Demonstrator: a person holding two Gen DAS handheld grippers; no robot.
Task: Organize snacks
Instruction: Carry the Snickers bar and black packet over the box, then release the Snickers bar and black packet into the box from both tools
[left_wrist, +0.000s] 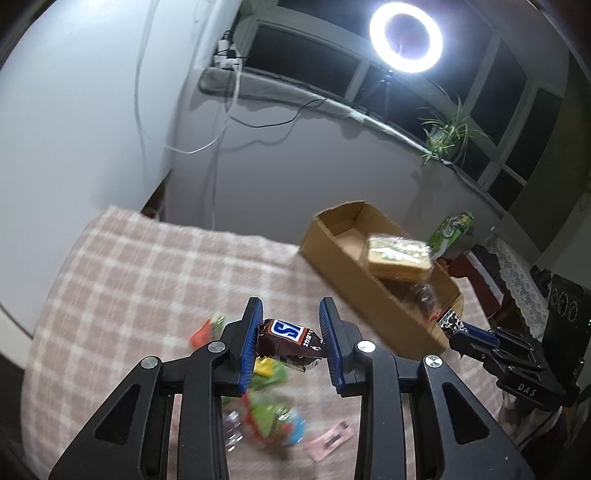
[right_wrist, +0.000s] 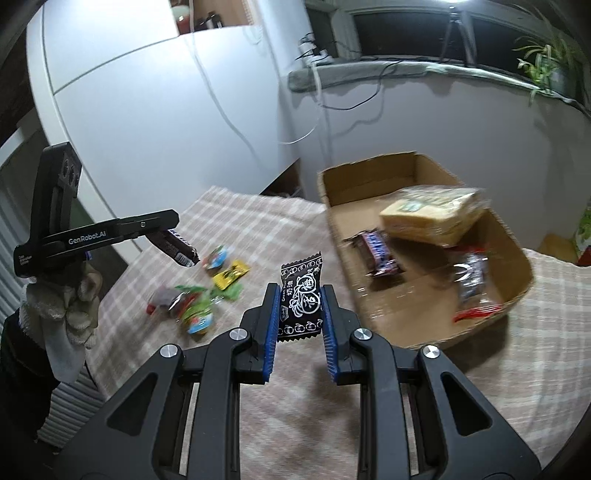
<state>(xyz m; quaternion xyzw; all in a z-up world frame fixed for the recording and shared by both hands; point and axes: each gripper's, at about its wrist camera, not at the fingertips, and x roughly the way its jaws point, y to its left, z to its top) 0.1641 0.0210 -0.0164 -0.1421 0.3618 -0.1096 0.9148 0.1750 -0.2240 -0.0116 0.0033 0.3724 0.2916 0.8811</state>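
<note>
Left tongs (left_wrist: 291, 343) are clamped on a brown chocolate bar (left_wrist: 288, 341) above the checked cloth (left_wrist: 129, 266). Right tongs (right_wrist: 299, 308) are clamped on a black candy packet (right_wrist: 300, 299) beside the cardboard box (right_wrist: 517, 258), which holds other snacks.

A lit ring light (left_wrist: 405, 34) on a tripod glares at the upper right of the left wrist view, before a row of dark window panes (left_wrist: 306, 62) with pale frames. Along the sill below stand a spidery green potted plant (left_wrist: 445, 134) and a power strip (left_wrist: 227, 55), whose white cables (left_wrist: 221, 125) trail down the pale grey wall (left_wrist: 277, 162). A pink-and-cream checked cloth (left_wrist: 122, 266) fills the lower frame.
</note>
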